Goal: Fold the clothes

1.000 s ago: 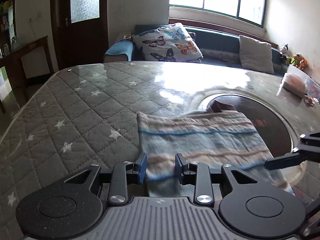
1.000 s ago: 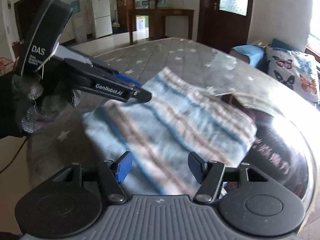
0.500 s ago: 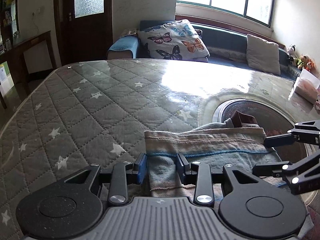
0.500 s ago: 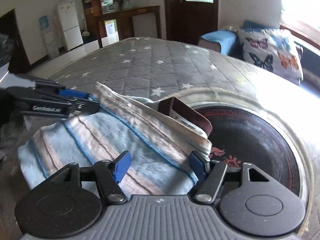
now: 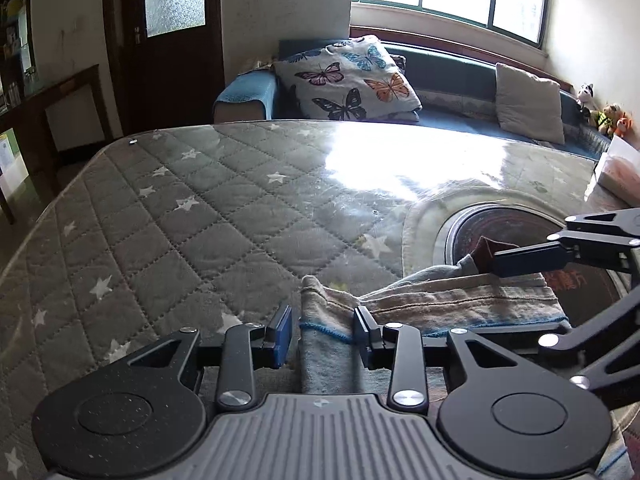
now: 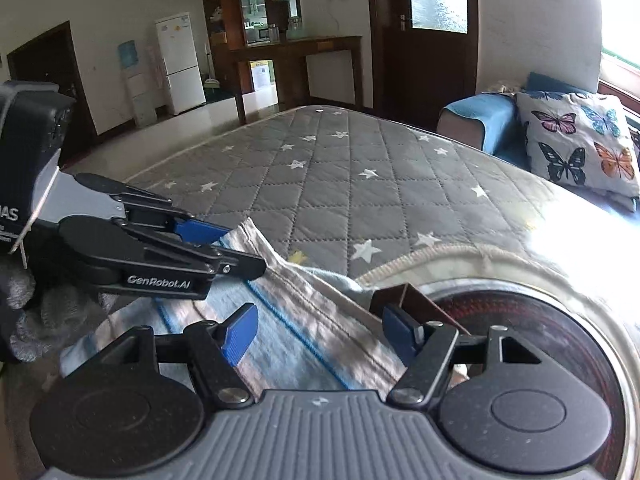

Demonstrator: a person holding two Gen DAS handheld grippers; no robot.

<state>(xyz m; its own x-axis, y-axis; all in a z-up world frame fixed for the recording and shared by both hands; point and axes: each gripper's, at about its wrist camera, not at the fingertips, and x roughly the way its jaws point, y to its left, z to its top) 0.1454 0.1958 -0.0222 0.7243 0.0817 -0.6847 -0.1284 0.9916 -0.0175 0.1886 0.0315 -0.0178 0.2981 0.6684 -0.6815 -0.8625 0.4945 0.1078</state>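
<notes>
Butterfly pillow [image 5: 348,76], fridge [image 6: 178,62], door [image 6: 424,36]

The worktop [image 5: 168,216] wears quilted grey cloth with stitched diamonds and white stars, under a glossy clear film glaring at upper right of the frame. The striped garment [image 6: 304,332] looks soft, napped knit. Each hand-held gripper [image 5: 322,334] is matt black plastic with blue rubbery pads [image 6: 239,332].

Garment's [image 6: 304,344] near edge under tool housing
</notes>
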